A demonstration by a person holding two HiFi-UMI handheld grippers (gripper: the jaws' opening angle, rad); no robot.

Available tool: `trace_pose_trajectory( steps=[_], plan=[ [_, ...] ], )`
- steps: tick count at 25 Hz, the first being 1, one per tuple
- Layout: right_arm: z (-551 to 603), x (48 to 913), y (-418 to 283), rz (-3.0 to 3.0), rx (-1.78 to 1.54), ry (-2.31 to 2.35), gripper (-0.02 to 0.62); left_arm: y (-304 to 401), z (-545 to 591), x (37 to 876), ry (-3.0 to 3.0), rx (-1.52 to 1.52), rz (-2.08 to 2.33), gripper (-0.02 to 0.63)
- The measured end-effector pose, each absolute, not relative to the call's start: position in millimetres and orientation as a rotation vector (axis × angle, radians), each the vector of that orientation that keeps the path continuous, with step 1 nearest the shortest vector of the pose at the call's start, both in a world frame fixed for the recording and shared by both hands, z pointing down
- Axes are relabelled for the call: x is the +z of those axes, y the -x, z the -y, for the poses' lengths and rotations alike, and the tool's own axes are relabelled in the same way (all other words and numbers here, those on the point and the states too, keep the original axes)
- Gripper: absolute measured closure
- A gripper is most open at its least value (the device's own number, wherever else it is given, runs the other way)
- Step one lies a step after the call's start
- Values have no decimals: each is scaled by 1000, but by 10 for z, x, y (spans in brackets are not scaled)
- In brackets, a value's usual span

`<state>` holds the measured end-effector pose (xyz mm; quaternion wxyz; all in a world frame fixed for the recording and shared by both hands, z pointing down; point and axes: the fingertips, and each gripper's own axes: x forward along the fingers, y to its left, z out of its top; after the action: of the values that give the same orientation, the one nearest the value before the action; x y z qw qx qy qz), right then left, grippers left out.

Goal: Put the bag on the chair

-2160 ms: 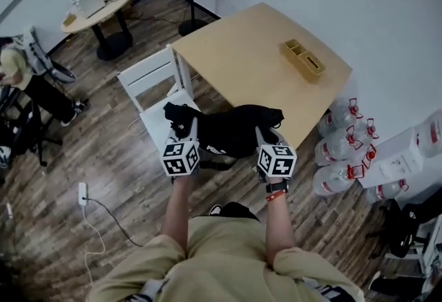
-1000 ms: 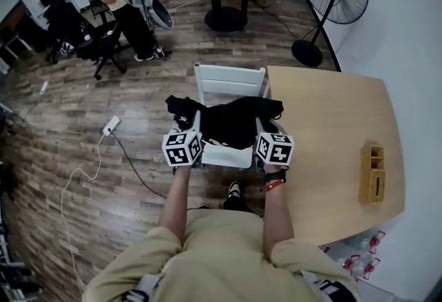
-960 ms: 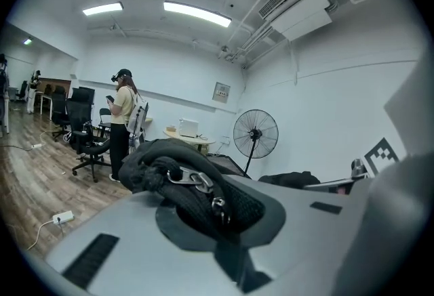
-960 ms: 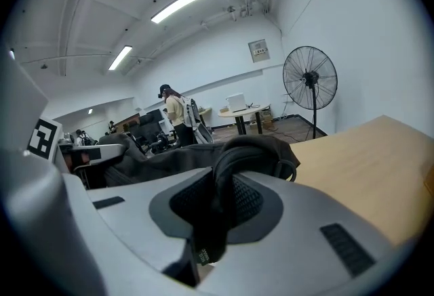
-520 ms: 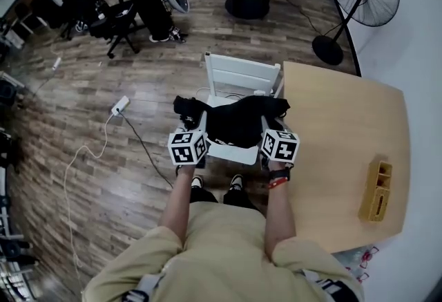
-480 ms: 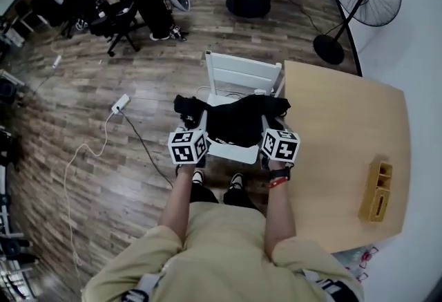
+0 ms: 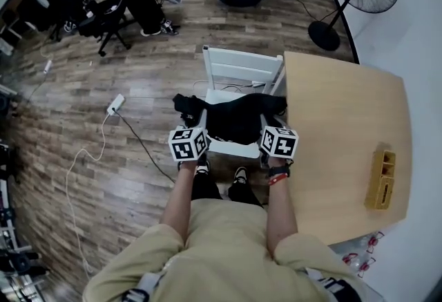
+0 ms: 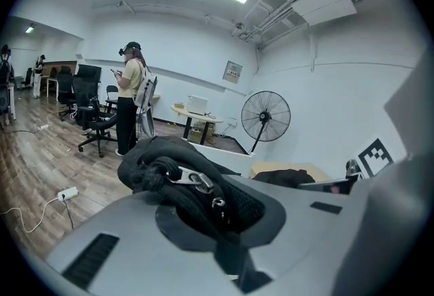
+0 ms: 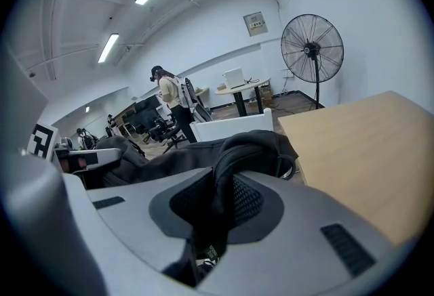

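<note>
A: Jaws?
B: Left gripper [image 7: 199,119] clamped on the black bag [image 7: 238,122], strap end; right gripper [image 7: 266,118] clamped on the opposite end.
A: Bag location?
B: Slung between both, over the white chair [image 7: 241,66] seat at 12 o'clock; bench [image 7: 338,121] at 3.

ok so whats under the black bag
The seat of the white chair; only its front edge shows. The bag covers the rest, so whether it rests there can't be told.

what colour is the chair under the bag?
The chair is white. It shows best in the head view.
</note>
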<state>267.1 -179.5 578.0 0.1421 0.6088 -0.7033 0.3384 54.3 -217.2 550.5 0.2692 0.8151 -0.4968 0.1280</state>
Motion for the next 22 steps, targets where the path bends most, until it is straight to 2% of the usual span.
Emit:
trace_pose_trajectory(
  steps=[22],
  plan=[
    [1764, 6577, -2190, 1809, 1186, -1786, 528, -84, 2348, 6353, -2105, 502, 1153, 565]
  ],
)
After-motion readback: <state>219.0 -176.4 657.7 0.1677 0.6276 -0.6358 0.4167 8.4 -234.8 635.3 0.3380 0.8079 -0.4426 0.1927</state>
